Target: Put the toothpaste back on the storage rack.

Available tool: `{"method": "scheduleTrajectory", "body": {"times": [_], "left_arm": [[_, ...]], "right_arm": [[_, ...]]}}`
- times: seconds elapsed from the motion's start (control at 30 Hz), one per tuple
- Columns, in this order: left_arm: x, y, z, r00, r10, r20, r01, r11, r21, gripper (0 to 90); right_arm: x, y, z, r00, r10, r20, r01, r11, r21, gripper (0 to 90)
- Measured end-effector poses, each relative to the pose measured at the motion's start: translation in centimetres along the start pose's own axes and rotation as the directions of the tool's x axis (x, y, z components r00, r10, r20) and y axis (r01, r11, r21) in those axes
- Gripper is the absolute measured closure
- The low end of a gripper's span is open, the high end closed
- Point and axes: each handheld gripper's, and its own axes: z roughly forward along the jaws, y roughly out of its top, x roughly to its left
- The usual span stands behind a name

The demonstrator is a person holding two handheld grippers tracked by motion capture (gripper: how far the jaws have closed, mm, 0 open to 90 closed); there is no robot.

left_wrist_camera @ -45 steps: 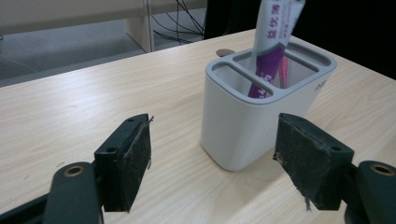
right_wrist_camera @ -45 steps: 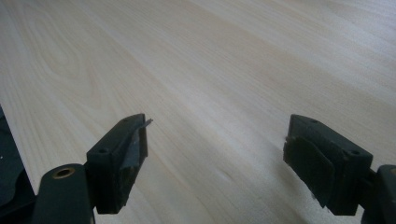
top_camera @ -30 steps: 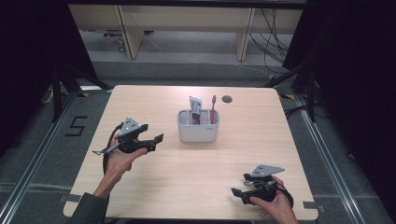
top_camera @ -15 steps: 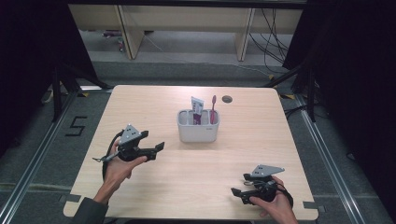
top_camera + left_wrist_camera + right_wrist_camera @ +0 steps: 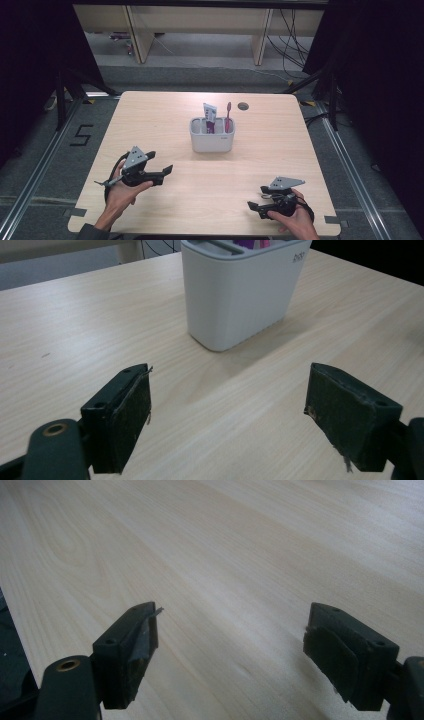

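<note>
Pale wood grain runs across the table (image 5: pixel 165 115), which stands on a grey floor with dark curtains at either side.

On that table the left gripper (image 5: pixel 162 172) is held low in the person's left hand (image 5: pixel 120 192), its jaws spread wide with only bare wood between them; they have just been opening to that width. From its own view the two black pads (image 5: pixel 127 412) frame the foot of the white holder (image 5: pixel 240 295), which stands ahead of them, near but clearly apart. Seen from above, the holder (image 5: pixel 212 136) sits at the middle of the table with a toothpaste tube (image 5: pixel 209 116) and a pink toothbrush (image 5: pixel 228 116) upright in its compartments, beyond and to the right of the left gripper.

The right gripper (image 5: pixel 256 205) rests near the front right corner, well apart from the holder, its jaws also wide with nothing in them and only plain tabletop ahead.

The likely trouble, as I judge it: the holder looks light and top-heavy with its tall contents. A pad that arrives off-centre or low would push it across the smooth wood or tip it, spilling the brush and tube. The holder also looks almost as broad as the gap between the jaws, so a skewed approach could clip a corner.
</note>
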Motion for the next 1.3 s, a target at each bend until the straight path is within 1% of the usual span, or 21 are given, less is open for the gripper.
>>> {"method": "scheduleTrajectory", "body": {"times": [0.07, 0.2, 0.23, 0.27, 0.33, 0.43, 0.53, 0.6, 0.67, 0.7, 0.73, 0.8, 0.83, 0.87, 0.9, 0.93, 0.97, 1.0, 1.03, 1.1, 1.3], "left_arm": [[-0.1, -0.4, -0.4, 1.0000, 0.003, -0.003, -0.003, 1.0000, 0.007, 17.4], [-0.3, -1.0, -1.4, 0.9999, 0.010, -0.005, -0.010, 0.9999, 0.011, 17.0], [-0.3, -1.1, -1.6, 0.9999, 0.010, -0.004, -0.010, 0.9999, 0.010, 17.0], [-0.3, -1.2, -1.8, 1.0000, 0.009, -0.004, -0.008, 0.9999, 0.013, 17.0], [-0.4, -1.6, -2.1, 1.0000, 0.005, -0.002, -0.005, 0.9999, 0.013, 16.9], [-0.7, -2.4, -2.6, 0.9999, 0.012, 0.001, -0.012, 0.9996, 0.027, 16.9], [-0.9, -3.3, -3.2, 1.0000, 0.004, -0.002, -0.004, 0.9992, 0.040, 16.9], [-1.0, -3.8, -3.5, 1.0000, 0.008, -0.001, -0.008, 0.9987, 0.050, 16.9], [-1.1, -4.2, -3.8, 0.9999, 0.014, 0.002, -0.014, 0.9983, 0.057, 16.9], [-1.2, -4.4, -3.9, 0.9999, 0.012, -0.003, -0.012, 0.9979, 0.063, 16.9], [-1.3, -4.6, -4.0, 1.0000, 0.010, 0.002, -0.010, 0.9981, 0.060, 16.9], [-1.4, -5.0, -4.3, 0.9998, 0.018, 0.009, -0.019, 0.9973, 0.072, 16.9], [-1.5, -5.1, -4.4, 0.9997, 0.025, 0.010, -0.025, 0.9967, 0.077, 16.8], [-1.6, -5.3, -4.5, 0.9996, 0.027, 0.004, -0.027, 0.9966, 0.078, 16.9], [-1.7, -5.4, -4.6, 0.9996, 0.027, 0.004, -0.027, 0.9968, 0.075, 16.9], [-1.7, -5.5, -4.7, 0.9993, 0.035, 0.009, -0.036, 0.9962, 0.080, 16.9], [-1.8, -5.6, -4.8, 0.9995, 0.030, 0.009, -0.031, 0.9965, 0.078, 16.9], [-1.9, -5.8, -4.9, 0.9994, 0.031, 0.013, -0.032, 0.9964, 0.078, 16.9], [-1.9, -5.9, -5.0, 0.9992, 0.037, 0.013, -0.038, 0.9954, 0.088, 16.9], [-2.0, -6.1, -5.1, 0.9988, 0.045, 0.021, -0.047, 0.9936, 0.103, 16.9], [-2.6, -6.7, -5.3, 0.9978, 0.062, 0.022, -0.064, 0.9899, 0.127, 16.8]], "right_arm": [[-0.1, 0.0, 0.1, 0.9996, -0.027, -0.002, 0.027, 1.000, -0.008, 22.0], [0.0, 0.1, 0.0, 0.9993, -0.036, 0.003, 0.036, 0.999, -0.010, 22.0], [0.0, 0.1, 0.2, 0.9995, -0.027, -0.013, 0.027, 0.999, -0.017, 22.0], [-0.1, 0.1, 0.2, 0.9993, -0.036, 0.007, 0.036, 0.999, -0.018, 22.0], [-0.1, 0.1, 0.2, 0.9996, -0.024, -0.012, 0.024, 1.000, -0.015, 22.0], [0.0, 0.1, 0.2, 0.9993, -0.036, 0.004, 0.036, 0.999, -0.015, 22.1], [0.0, 0.1, 0.0, 0.9998, -0.018, 0.003, 0.018, 1.000, -0.004, 22.1], [0.0, 0.1, 0.0, 0.9992, -0.039, 0.001, 0.039, 0.999, -0.016, 22.1], [0.3, 0.1, -0.1, 1.0000, -0.005, 0.008, 0.005, 1.000, -0.004, 22.1], [0.3, 0.0, -0.1, 0.9999, -0.015, 0.007, 0.015, 1.000, -0.008, 22.1], [0.1, 0.1, -0.1, 0.9988, -0.048, 0.005, 0.048, 0.999, -0.013, 22.1], [0.3, 0.1, -0.1, 0.9992, -0.039, 0.004, 0.039, 0.999, -0.013, 22.2], [0.3, 0.1, -0.1, 0.9985, -0.053, 0.011, 0.053, 0.998, -0.018, 22.2], [0.3, 0.1, 0.0, 0.9986, -0.053, 0.001, 0.053, 0.998, -0.018, 22.2], [0.6, 0.0, -0.1, 0.9999, -0.013, 0.008, 0.013, 1.000, -0.006, 22.2], [0.6, 0.0, -0.1, 0.9998, -0.020, 0.010, 0.020, 1.000, -0.011, 22.2], [0.2, 0.1, 0.0, 0.9987, -0.050, -0.015, 0.049, 0.999, -0.011, 22.2], [0.6, 0.0, -0.2, 1.0000, -0.006, -0.002, 0.006, 1.000, -0.005, 22.2], [0.5, 0.0, -0.2, 0.9993, -0.035, 0.014, 0.036, 0.999, -0.023, 22.2], [0.3, 0.0, -0.3, 0.9979, -0.059, 0.026, 0.060, 0.998, -0.024, 22.2], [0.3, 0.0, -0.2, 0.9985, -0.054, 0.006, 0.054, 0.998, -0.016, 22.2]]}}
